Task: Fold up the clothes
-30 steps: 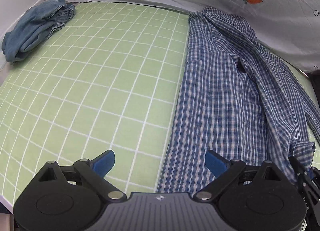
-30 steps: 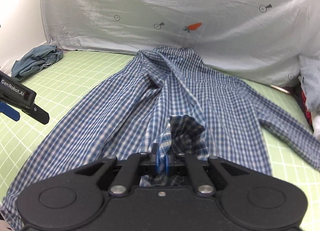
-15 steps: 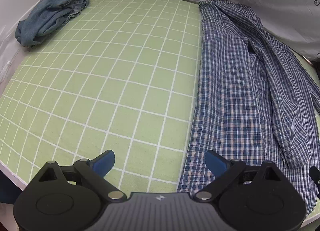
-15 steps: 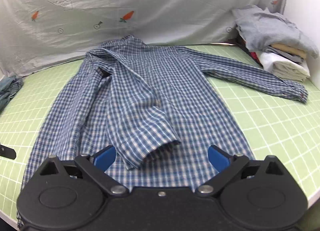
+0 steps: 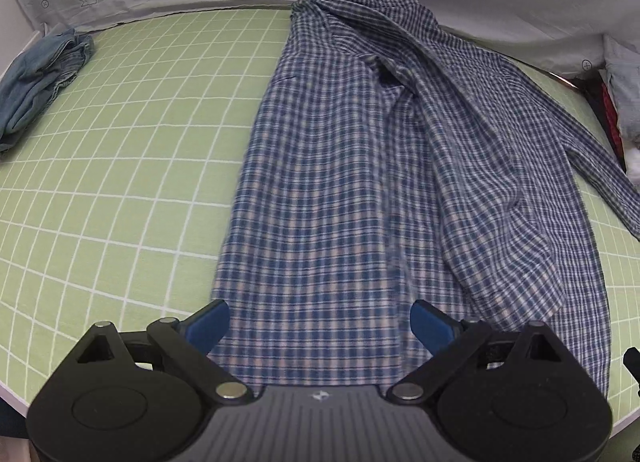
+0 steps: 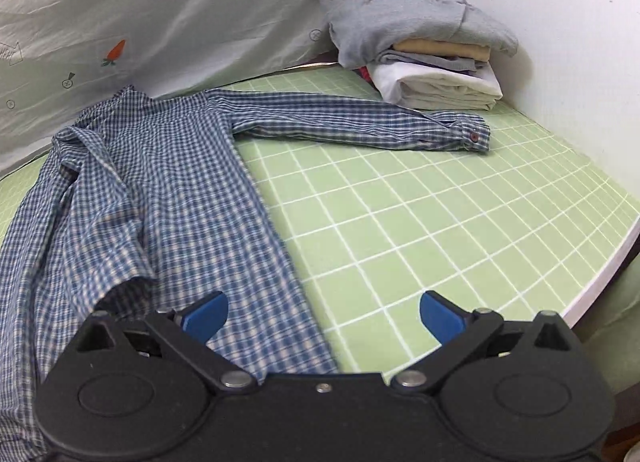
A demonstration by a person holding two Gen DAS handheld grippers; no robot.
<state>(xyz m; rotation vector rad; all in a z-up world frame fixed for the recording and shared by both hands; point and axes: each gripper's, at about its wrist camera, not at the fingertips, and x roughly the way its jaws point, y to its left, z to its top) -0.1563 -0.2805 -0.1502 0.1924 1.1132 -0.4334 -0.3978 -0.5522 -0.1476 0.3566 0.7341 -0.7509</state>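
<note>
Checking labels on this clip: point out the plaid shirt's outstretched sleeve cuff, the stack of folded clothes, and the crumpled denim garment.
sleeve cuff (image 6: pixel 474 136), right wrist view, by its button.
stack of folded clothes (image 6: pixel 436 83), right wrist view, white bottom layer.
denim garment (image 5: pixel 38 79), left wrist view, its middle.

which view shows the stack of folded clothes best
The right wrist view: the stack of folded clothes sits whole in the far corner against the wall, grey garment on top, tan and white layers below. The left wrist view catches only a sliver at its right edge.

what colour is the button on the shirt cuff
Dark red, on the blue-and-white checked shirt's cuff; it shows best in the right wrist view.
</note>
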